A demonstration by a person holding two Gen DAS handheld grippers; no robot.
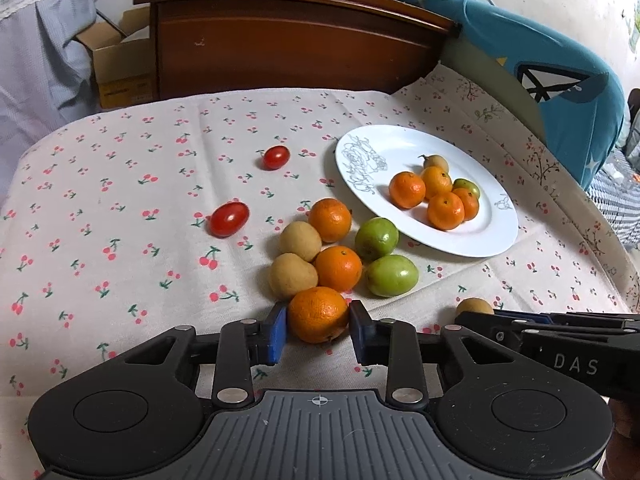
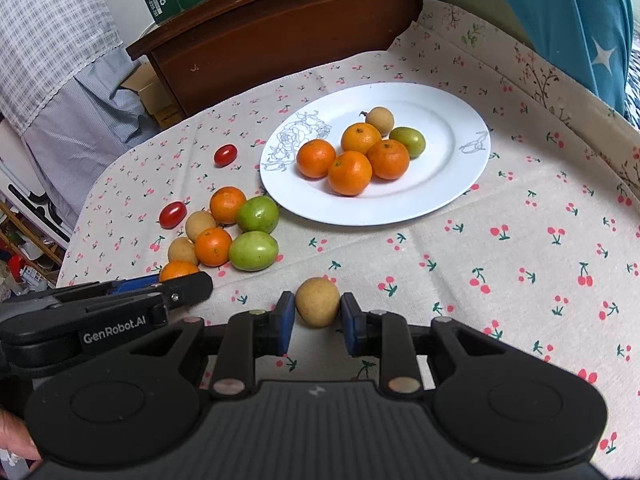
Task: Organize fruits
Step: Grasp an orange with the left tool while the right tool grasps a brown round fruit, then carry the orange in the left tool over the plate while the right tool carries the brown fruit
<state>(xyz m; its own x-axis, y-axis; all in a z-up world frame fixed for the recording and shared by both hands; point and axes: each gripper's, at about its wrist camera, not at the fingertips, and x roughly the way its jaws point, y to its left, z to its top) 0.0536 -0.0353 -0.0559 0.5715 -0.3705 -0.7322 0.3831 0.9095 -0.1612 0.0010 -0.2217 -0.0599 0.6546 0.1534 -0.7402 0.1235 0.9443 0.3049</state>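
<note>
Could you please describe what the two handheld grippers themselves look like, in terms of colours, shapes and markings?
Both the left gripper and the right gripper are matte black plastic with blue finger pads, silver pivot rivets and a ribbed grey centre plate flanked by round black discs. White lettering reads "GenRobot.AI" on the left gripper's side and "DAS" on the right one's. No cables show.

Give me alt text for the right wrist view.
The right gripper brackets a tan round fruit on the cherry-print cloth, pads at its sides. Beyond sits a white plate holding fruit; the left gripper reaches an orange at left.
</note>
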